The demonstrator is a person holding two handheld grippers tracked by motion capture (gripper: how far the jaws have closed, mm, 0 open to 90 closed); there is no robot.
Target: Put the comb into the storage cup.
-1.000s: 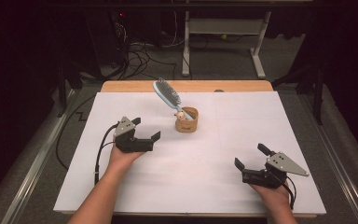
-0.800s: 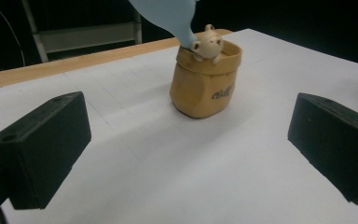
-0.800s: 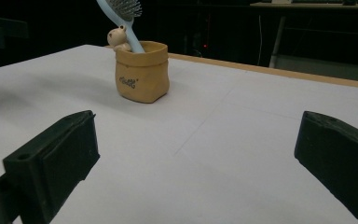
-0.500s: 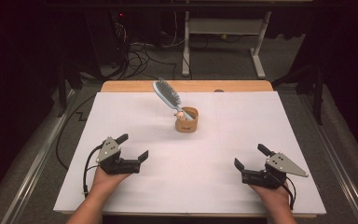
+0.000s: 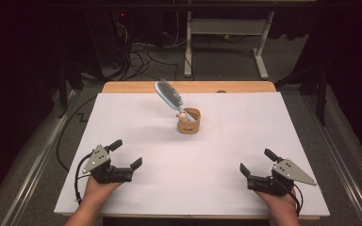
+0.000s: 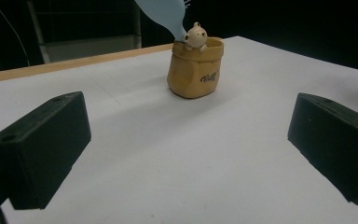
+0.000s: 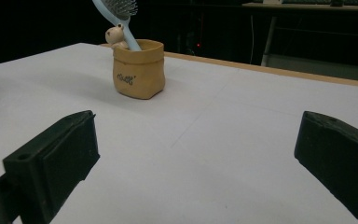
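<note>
Resting wide open and empty at the near edge, left gripper (image 5: 126,155) and right gripper (image 5: 257,162), well apart from brush (image 5: 169,96) already standing in pot (image 5: 189,121) mid-table, work seemingly done.

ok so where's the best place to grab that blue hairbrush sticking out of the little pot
Probably the bare handle just above the rim of the tan pot, below the bristles. The hairbrush leans up and away to the left, so come from above and pull along that lean, closing across the thin handle.
</note>
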